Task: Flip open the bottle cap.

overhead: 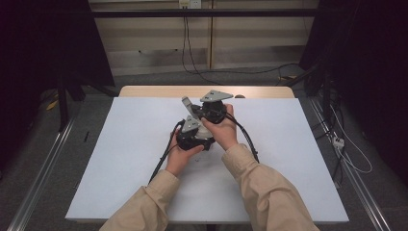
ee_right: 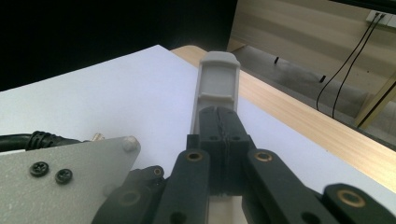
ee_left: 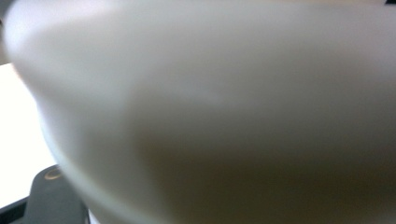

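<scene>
Right gripper [ee_right: 219,126] jaws pinched on grey block [ee_right: 218,79], held above white sheet [overhead: 125,144] at table centre. Left gripper [overhead: 192,134] touching right; jaw state unreadable, close blur.

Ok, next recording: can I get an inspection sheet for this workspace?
Surface: white sheet over a wooden table, flat and bare where it shows.
Job's things: a grey block stands just beyond the right gripper's jaw tips; a blurred pale surface sits close against the left gripper view's camera, identity unclear.
Clutter: nothing seen.
Grippers: left gripper and right gripper are held close together at mid-table; right jaws closed against each other, left jaws cannot be judged.
Cables: a black gripper cable trails back toward the person.
Surroundings: dark curtains, wall cables, floor rails.
</scene>
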A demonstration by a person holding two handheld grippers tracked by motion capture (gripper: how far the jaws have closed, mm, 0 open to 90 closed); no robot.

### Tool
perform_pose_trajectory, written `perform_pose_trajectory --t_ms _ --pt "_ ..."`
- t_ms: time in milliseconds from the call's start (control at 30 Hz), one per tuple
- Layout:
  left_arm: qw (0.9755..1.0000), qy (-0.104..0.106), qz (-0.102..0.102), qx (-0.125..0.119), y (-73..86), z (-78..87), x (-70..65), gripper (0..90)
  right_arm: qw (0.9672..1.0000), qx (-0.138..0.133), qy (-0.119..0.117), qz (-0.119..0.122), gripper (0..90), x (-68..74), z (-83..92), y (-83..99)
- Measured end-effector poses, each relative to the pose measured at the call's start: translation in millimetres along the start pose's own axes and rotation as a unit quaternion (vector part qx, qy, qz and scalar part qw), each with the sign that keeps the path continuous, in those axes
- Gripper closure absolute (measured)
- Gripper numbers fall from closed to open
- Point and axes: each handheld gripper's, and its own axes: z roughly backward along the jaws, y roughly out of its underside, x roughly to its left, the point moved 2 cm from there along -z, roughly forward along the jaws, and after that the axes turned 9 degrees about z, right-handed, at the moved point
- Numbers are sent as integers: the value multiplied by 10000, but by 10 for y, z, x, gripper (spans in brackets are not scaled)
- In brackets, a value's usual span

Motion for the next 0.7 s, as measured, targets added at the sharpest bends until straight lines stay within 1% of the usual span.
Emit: perform_pose_trajectory --t_ms 400,433,467,500,533,600,633,667,700 --pt "10000 -32 -28 -4 -1 -2 -4 187 10000 0 -11 -18 900 0 -24 0" --pt "10000 -47 36 -17 3 -3 -13 187 10000 -5 -11 -20 900 1 -25 -1" --pt "10000 -49 12 -11 2 -2 -12 187 10000 -9 -12 -20 900 1 -26 -3" --pt "10000 -42 -83 4 -3 -1 -1 187 10000 -10 -13 -22 900 2 -26 -5" --pt "9999 -47 -93 8 -4 -1 -1 187 10000 -5 -8 -18 900 4 -27 -10" --pt "10000 -43 -82 2 -3 -2 -2 187 10000 -5 -9 -15 900 5 -28 -11" --pt "10000 -51 17 -10 2 -3 -12 187 10000 -8 -11 -17 900 5 -30 -11" --pt "10000 -51 19 -11 2 -3 -12 187 10000 -11 -16 -19 900 6 -33 -11" --pt "9999 -47 -88 7 -3 -1 -1 187 10000 -10 -14 -21 900 7 -36 -12"
